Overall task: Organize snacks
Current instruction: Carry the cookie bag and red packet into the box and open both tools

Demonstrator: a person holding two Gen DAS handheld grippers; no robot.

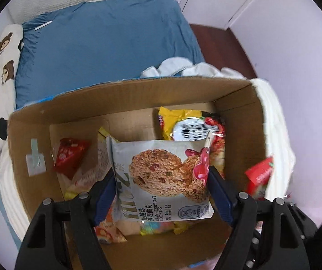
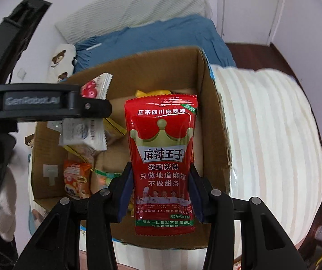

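An open cardboard box (image 1: pixel 138 90) sits on a bed with several snack packets inside. Above it, my left gripper (image 1: pixel 162 172) is shut on a white cranberry oat cookie packet (image 1: pixel 156 180), blue pads pressing both side edges. My right gripper (image 2: pixel 161 167) is shut on a red spicy-strip packet (image 2: pixel 162 148) with a gold crown, held upright over the box's right side (image 2: pixel 215 135). That red packet (image 1: pixel 260 175) shows blurred at the right of the left wrist view. The right wrist view shows the left gripper's black finger (image 2: pixel 88 105) with the cookie packet (image 2: pixel 86 132).
In the box lie a small red packet (image 1: pixel 68 155), a yellow packet (image 1: pixel 176 117), a red-and-white one (image 1: pixel 197 130) and an orange one (image 2: pixel 76 177). Around it are a blue sheet (image 1: pixel 106 45), a bear-print pillow (image 1: pixel 3 67), a striped white blanket (image 2: pixel 262 135) and dark floor (image 1: pixel 219 42).
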